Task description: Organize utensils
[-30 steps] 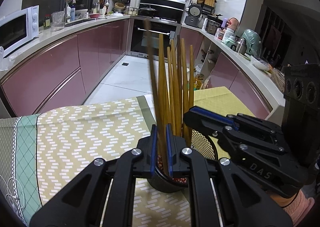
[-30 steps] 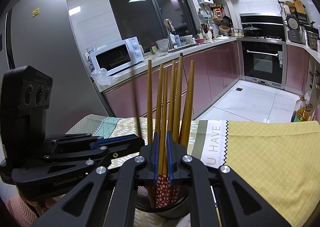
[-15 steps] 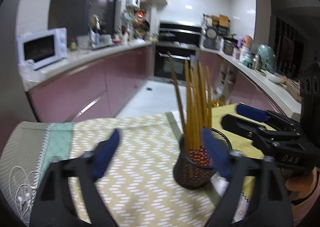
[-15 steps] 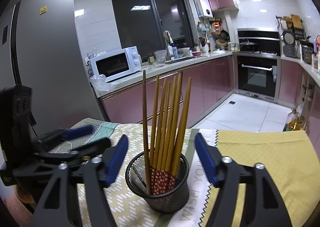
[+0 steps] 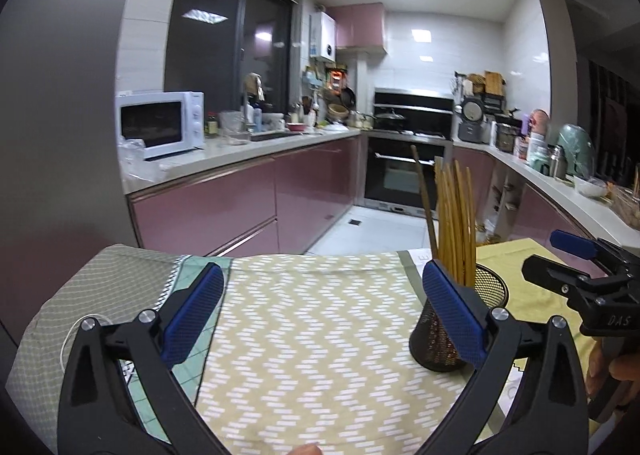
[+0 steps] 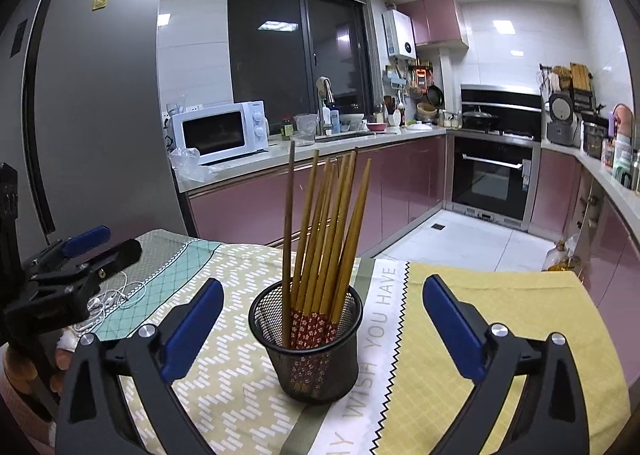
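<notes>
A black mesh holder (image 6: 316,367) stands upright on the table with several bamboo chopsticks (image 6: 320,239) in it, red patterned ends down. My right gripper (image 6: 323,287) faces it from just behind; its jaws are opening wide, the blue pads clear of holder and chopsticks. My left gripper (image 5: 322,275) is open over the zigzag cloth, nothing between its fingers. In the left wrist view the holder (image 5: 492,287) and chopsticks (image 5: 452,215) sit behind the right finger. Each gripper shows in the other's view, at the far side of the holder.
The table carries a zigzag cloth (image 5: 320,335), a yellow cloth (image 6: 500,315) and a printed strip. A white earphone cable (image 6: 116,295) lies at the left. Beyond the table are pink cabinets, a microwave (image 6: 220,133) and an oven (image 6: 492,175).
Both grippers were shut on chopsticks in the holder; both have let go, opened wide and drawn back. The left one has also swung left, so the holder now sits at its right.
</notes>
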A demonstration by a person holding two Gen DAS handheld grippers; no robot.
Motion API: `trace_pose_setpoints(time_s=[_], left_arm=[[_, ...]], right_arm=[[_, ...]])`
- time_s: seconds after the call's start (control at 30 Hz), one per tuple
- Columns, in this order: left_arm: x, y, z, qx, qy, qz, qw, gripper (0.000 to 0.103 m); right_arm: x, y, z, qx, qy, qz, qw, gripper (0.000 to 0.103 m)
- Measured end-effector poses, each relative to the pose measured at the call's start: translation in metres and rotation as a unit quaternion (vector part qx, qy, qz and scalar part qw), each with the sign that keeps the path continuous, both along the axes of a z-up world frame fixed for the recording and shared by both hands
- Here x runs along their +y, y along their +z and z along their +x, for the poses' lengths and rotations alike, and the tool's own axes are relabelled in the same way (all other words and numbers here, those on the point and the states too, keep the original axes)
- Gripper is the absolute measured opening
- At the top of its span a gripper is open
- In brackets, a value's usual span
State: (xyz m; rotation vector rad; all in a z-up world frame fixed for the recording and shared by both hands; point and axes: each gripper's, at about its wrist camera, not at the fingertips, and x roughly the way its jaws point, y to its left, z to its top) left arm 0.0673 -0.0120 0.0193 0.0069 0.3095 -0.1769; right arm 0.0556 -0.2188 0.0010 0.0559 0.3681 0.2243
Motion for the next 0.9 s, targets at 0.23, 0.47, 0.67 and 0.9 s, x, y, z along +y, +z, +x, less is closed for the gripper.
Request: trace_pose_setpoints(time_s=[0.23,0.47,0.67,0.9], left_arm=[[0.012,0.005,-0.016,-0.023,0.020,0.000,0.9995,0.098],[0.012,0.007,-0.021,-0.027,0.023,0.007,0.9993,0.098],[0.007,0.007,-0.026,-0.031,0.020,0.015,0.9992,0.098],[0.003,0.004,-0.027,-0.024,0.018,0.012,0.9995,0.098]], right_arm=[[0.002,-0.001,-0.011,-0.012,-0.009,-0.005,1.000,0.096],[0.007,0.002,-0.020,-0.031,-0.012,-0.014,0.999,0.096],[0.006,0.002,-0.024,-0.032,-0.013,-0.015,0.999,0.096],[0.010,0.001,-0.026,-0.032,-0.013,-0.016,0.999,0.096]])
